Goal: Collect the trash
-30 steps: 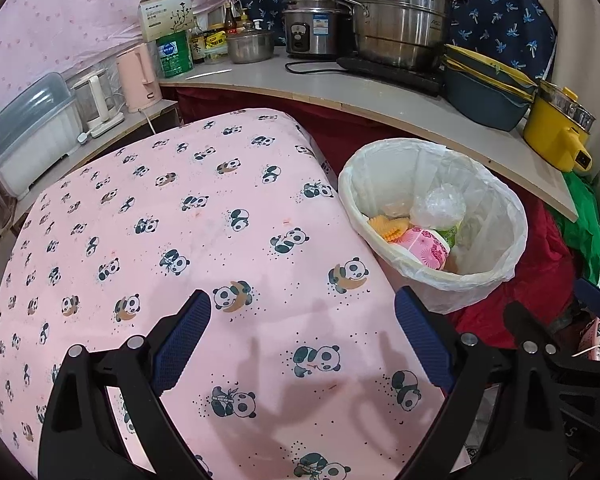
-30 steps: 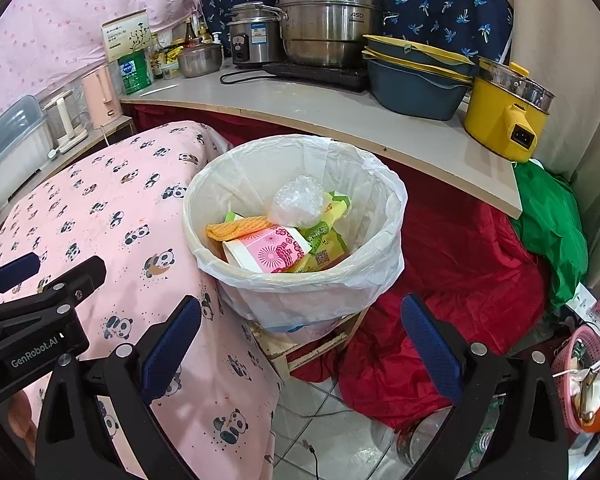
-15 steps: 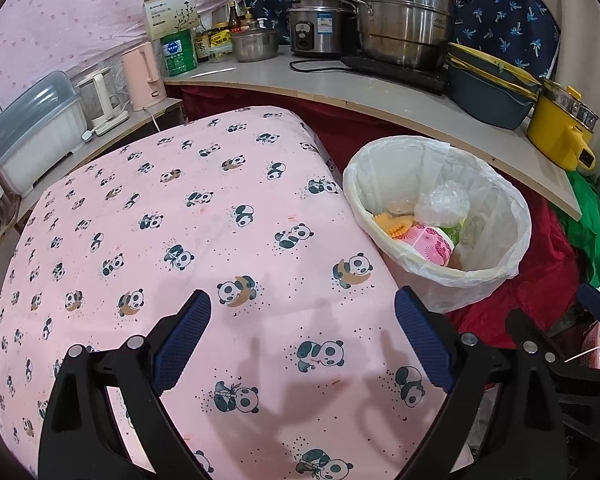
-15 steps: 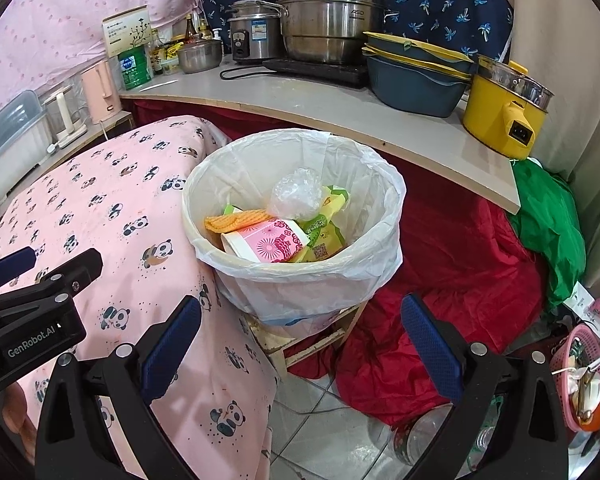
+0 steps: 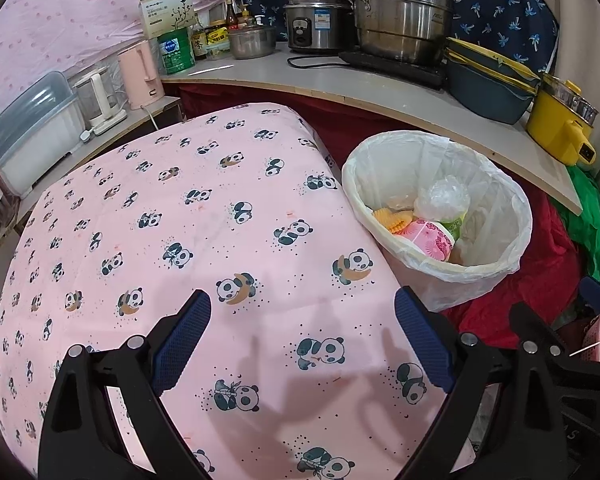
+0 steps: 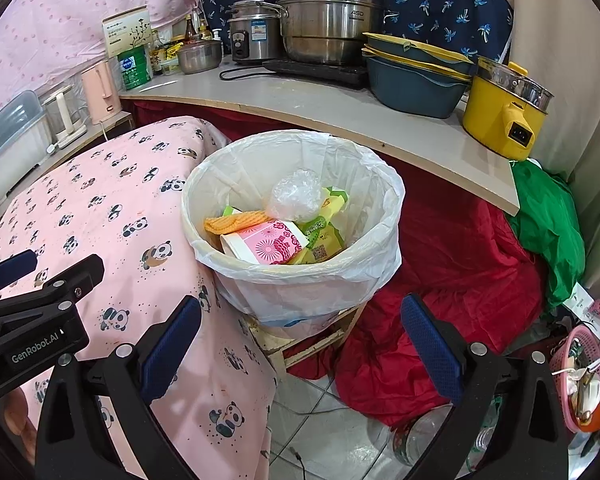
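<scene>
You're holding both tools spread and empty, left tool [image 5: 302, 322] over the panda-print worktop [image 5: 220, 200], right tool [image 6: 300, 322] facing the bin [image 6: 296, 280]; trash [image 6: 276, 236] is sitting inside, off the worktop's right edge; collecting looks finished, next probably bagging the liner

I count two grippers: my left gripper [image 5: 302, 344] and my right gripper [image 6: 300, 344], two blue-padded fingers each. One trash bin [image 6: 384, 248], lined with one white bag. In it I make out one pink paper cup [image 6: 268, 242], one orange ridged piece [image 6: 236, 222], one crumpled clear plastic wad [image 6: 296, 196], and at least two green-and-yellow wrappers [image 6: 324, 236]. On the counter: two kettles, one rice cooker [image 6: 256, 32], one stacked steel steamer pot [image 6: 324, 16], one yellow electric pot [image 6: 504, 108].
</scene>
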`<state>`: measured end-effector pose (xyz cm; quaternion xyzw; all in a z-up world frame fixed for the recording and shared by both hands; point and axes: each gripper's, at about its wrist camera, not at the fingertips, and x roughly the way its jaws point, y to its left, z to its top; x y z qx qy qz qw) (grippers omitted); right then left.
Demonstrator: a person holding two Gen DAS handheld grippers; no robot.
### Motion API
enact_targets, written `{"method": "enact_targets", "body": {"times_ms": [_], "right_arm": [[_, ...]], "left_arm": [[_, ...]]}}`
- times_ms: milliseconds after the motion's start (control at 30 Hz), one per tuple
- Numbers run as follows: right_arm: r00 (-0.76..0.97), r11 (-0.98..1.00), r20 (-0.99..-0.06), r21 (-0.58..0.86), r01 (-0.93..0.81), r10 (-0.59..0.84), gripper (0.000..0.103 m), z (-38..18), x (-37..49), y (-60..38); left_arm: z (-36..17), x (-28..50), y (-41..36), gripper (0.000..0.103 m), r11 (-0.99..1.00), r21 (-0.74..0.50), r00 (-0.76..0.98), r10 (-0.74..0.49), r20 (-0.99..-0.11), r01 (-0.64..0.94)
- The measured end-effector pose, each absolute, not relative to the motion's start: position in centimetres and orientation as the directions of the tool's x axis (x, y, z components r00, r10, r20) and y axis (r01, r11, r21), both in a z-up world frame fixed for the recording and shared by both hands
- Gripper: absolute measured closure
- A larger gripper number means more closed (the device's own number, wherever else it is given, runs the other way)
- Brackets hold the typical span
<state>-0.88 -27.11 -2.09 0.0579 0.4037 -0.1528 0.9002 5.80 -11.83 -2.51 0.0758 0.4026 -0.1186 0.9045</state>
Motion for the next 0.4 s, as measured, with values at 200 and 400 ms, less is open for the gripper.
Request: {"method": "enact_targets", "body": {"times_ms": [200,400], "right_arm": [[0.627,0.947,-0.745,-0.018,0.321,-0.226,0.007,-2.10,-0.87,-27.14],[0.627,0.947,-0.745,-0.018,0.321,-0.227,0.007,-2.12,-0.85,-27.18]], "left_arm": [[-2.68,5.90,-11.81,0.014,0.961,0.039,0.646,-0.153,-0.748,0.273],[-2.87,5.82,-11.90,0.014,0.957,0.045,0.645,-0.159,-0.748,0.288]]}}
